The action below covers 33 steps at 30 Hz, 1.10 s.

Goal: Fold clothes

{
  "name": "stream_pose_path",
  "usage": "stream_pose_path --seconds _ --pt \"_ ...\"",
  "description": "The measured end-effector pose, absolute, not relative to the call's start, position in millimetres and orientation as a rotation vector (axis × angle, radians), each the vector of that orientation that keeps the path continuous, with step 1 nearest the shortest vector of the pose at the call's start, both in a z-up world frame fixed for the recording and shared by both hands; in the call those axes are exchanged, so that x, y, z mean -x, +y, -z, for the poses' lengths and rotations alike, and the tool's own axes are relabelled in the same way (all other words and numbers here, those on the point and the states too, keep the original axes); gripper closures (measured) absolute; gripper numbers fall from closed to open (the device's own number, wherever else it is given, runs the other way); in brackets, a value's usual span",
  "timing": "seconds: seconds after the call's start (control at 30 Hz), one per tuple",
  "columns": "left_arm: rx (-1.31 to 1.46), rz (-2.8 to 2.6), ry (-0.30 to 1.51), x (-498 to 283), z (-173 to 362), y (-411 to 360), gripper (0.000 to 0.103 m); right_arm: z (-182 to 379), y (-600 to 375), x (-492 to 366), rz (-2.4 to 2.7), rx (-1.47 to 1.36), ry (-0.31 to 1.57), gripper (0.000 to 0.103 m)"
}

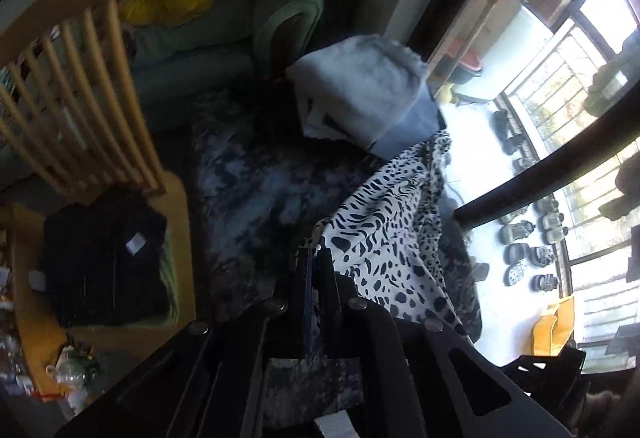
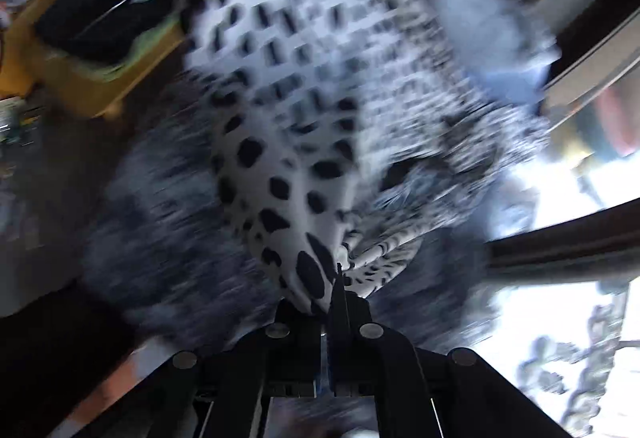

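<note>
Left wrist view showed one white garment with black spots (image 1: 384,222) draped over a mottled grey rug (image 1: 260,190), its near edge pinched in the closed fingers of the left gripper (image 1: 316,258). Only this view showed one wooden chair (image 1: 80,78) beside the rug, bearing one folded black garment (image 1: 104,258). Right wrist view, blurred, showed the right gripper (image 2: 338,290) clamped on a bunched corner of the same spotted cloth (image 2: 280,178).
</note>
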State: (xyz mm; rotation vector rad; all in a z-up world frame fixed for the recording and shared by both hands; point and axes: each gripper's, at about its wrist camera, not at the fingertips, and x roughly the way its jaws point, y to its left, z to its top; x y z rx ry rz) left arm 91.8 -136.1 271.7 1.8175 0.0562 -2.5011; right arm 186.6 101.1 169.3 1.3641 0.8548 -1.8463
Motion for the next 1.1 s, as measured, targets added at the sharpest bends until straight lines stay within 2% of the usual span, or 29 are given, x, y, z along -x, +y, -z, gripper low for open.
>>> stream_pose_path --seconds 0.1,0.27,0.4,0.47,0.6,0.67,0.73,0.87,0.9,0.93,0.97,1.0,1.1 --pt "-1.839 2.385 0.036 -113 -231 -156 0.103 -114 89 -219 1.757 -1.441 0.815 0.102" --pt "-1.918 2.165 0.167 -140 -158 -193 0.103 -21 62 -240 1.618 -1.522 0.843 0.102" --pt "-2.015 2.083 0.15 -154 -118 -190 0.103 11 59 -236 1.546 -1.516 0.904 0.102" --pt "-2.09 2.066 0.226 -156 -96 -189 0.102 18 60 -233 1.534 -1.557 0.895 0.101" --pt "-2.145 2.023 0.384 -148 -48 -198 0.091 21 86 -220 1.573 -1.62 0.904 0.101" --pt "-2.128 2.016 0.475 -137 -27 -203 0.083 24 97 -215 1.595 -1.64 0.915 0.101" --pt "-2.123 1.999 0.536 -124 -2 -210 0.067 27 105 -211 1.605 -1.663 0.903 0.101" --pt "-2.102 1.963 0.503 -108 32 -222 0.051 21 125 -209 1.626 -1.664 0.917 0.1" --pt "-2.032 1.927 0.549 -108 37 -222 0.046 16 130 -209 1.624 -1.66 0.926 0.1" --pt "-2.044 1.919 0.54 -107 44 -223 0.043 16 133 -211 1.62 -1.661 0.936 0.095" --pt "-2.06 1.907 0.537 -105 50 -224 0.043 16 135 -213 1.619 -1.659 0.947 0.084" --pt "-2.073 1.89 0.536 -104 54 -225 0.043 16 136 -215 1.623 -1.649 0.956 0.08" --pt "-2.1 1.844 0.572 -103 58 -227 0.043 5 133 -216 1.65 -1.599 0.956 0.074"
